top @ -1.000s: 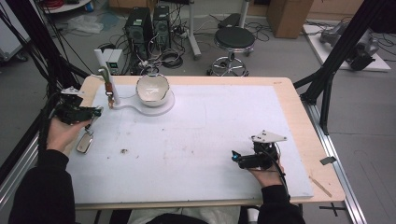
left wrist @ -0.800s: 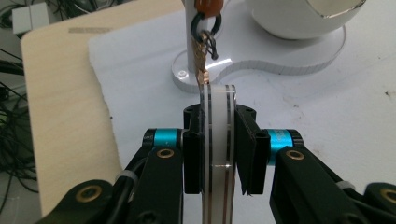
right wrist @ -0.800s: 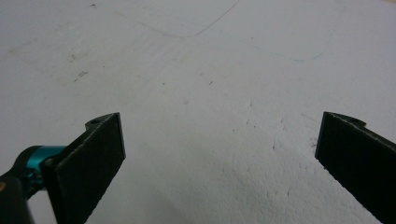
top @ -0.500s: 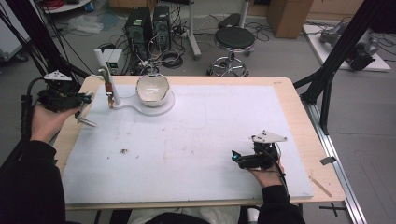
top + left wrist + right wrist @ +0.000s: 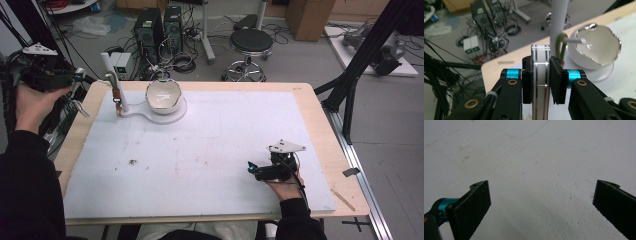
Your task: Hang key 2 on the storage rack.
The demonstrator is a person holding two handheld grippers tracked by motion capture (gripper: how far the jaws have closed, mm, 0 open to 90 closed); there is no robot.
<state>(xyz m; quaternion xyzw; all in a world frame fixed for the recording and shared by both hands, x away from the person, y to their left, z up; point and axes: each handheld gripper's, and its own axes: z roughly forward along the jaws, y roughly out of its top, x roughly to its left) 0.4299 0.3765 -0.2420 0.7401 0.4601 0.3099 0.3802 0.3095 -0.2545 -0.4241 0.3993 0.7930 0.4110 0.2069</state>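
Left gripper [image 5: 541,82]: my jaws are clamped on a thin flat strip [image 5: 540,75], white with two shiny silver lines along its length; it stands upright between the black pads, its lower end cut off below the picture. In the high view I hold this gripper [image 5: 75,82] off the table's left edge, up in the air.

Right gripper [image 5: 541,207]: my jaws stand wide apart with nothing between them, over the white mat. In the high view it [image 5: 250,169] rests low on the mat [image 5: 210,150] near the right front of the table.

Mat: white, matte, finely pitted like foam board, scuffed with faint lines and a small dark speck [image 5: 133,161] toward the left.

Table [image 5: 320,115]: pale wood rim showing around the mat.

Bowl [image 5: 163,94]: glossy, mirror-like inside, with a wavy, uneven rim; sits on a round white base [image 5: 165,111] at the far left of the mat.

Post [image 5: 112,75]: white, upright, just left of the bowl, joined to the same base; something olive and brown hangs on it, too small to make out.

Writing: none that I can read; two green displays [image 5: 471,50] glow on boxes on the floor, digits blurred.

Floor: tangled black cables, computer towers, a round black stool [image 5: 252,42].
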